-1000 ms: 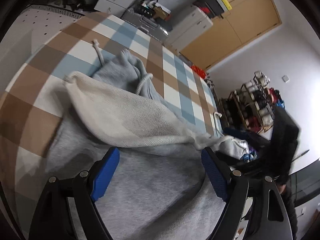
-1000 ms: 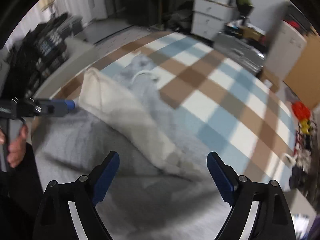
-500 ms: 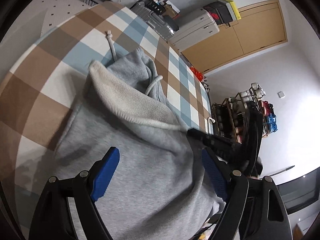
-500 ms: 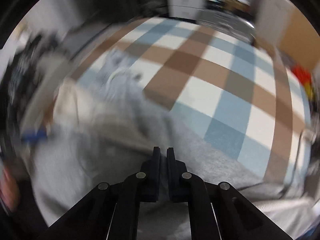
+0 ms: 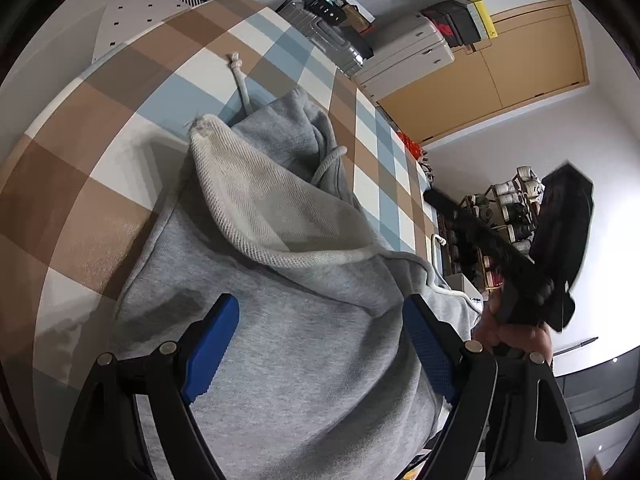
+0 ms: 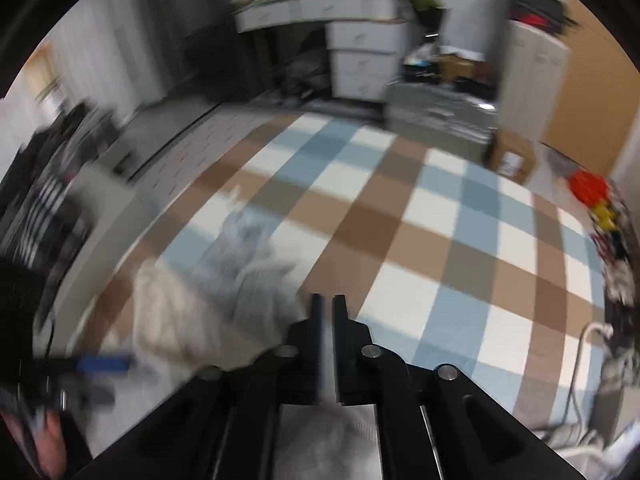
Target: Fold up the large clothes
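Note:
A grey hoodie [image 5: 288,344] lies on the plaid bed cover [image 5: 80,168], its hood turned out to show the cream lining [image 5: 260,208], with a white drawstring [image 5: 240,80] trailing beyond. My left gripper [image 5: 320,344] is open just above the hoodie's body, holding nothing. My right gripper [image 6: 329,344] is shut on a fold of the grey hoodie [image 6: 248,280] and lifts it; this view is blurred. The right gripper also shows in the left wrist view [image 5: 520,272], at the hoodie's right edge.
The plaid cover [image 6: 440,248] stretches far and right. White drawers [image 6: 360,60], a silver suitcase [image 5: 328,40], grey cabinets [image 5: 404,56] and a wooden door [image 5: 520,60] stand beyond the bed. A shoe rack [image 5: 508,208] is at right.
My right gripper closed on the hoodie's edge and has lifted it up and back. The left gripper stayed open and shifted slightly over the hoodie.

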`<state>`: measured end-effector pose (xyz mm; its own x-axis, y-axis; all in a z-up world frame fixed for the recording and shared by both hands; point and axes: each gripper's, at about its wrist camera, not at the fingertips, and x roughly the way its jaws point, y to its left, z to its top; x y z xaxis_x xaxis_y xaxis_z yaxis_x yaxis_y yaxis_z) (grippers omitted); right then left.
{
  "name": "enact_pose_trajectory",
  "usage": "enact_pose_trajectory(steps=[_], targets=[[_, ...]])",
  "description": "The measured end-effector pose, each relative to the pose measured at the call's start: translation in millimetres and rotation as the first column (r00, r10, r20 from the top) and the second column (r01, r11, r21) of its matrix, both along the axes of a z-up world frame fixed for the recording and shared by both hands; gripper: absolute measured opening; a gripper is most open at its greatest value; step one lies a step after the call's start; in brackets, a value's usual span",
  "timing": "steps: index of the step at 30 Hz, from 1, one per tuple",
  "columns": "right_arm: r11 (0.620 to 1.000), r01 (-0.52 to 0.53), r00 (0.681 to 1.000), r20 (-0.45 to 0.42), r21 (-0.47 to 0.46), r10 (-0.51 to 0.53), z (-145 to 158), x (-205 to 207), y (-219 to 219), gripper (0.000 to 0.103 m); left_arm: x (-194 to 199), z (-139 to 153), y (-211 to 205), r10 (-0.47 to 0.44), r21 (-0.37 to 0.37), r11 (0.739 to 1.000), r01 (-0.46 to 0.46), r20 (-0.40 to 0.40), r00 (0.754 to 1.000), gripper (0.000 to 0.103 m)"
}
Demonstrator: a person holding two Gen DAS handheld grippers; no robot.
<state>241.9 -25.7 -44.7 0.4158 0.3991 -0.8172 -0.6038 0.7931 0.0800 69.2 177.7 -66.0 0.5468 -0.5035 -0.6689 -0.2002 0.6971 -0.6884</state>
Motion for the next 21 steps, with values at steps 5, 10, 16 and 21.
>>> enact_pose_trajectory(steps=[5, 10, 16, 21], targets=[[0.989, -0.120, 0.993, 0.003, -0.090, 0.121, -16, -27, -28, 0.075, -4, 3, -5, -0.017, 0.000, 1.000, 0.017, 0.006, 1.000, 0.081], [0.985, -0.078, 0.991, -0.123, -0.156, 0.059, -53, -13, -50, 0.071, -5, 2, -11, -0.032, 0.005, 0.999, 0.032, 0.003, 0.999, 0.081], [0.995, -0.035, 0.987, -0.159, -0.095, 0.019, -62, -2, -57, 0.008, -4, -1, -6, -0.019, 0.008, 1.000, 0.019, -0.010, 1.000, 0.081], [0.996, 0.044, 0.996, -0.070, -0.076, -0.049, -49, 6, -54, 0.007, -4, -4, -4, -0.013, -0.009, 1.000, 0.013, -0.022, 1.000, 0.081]])
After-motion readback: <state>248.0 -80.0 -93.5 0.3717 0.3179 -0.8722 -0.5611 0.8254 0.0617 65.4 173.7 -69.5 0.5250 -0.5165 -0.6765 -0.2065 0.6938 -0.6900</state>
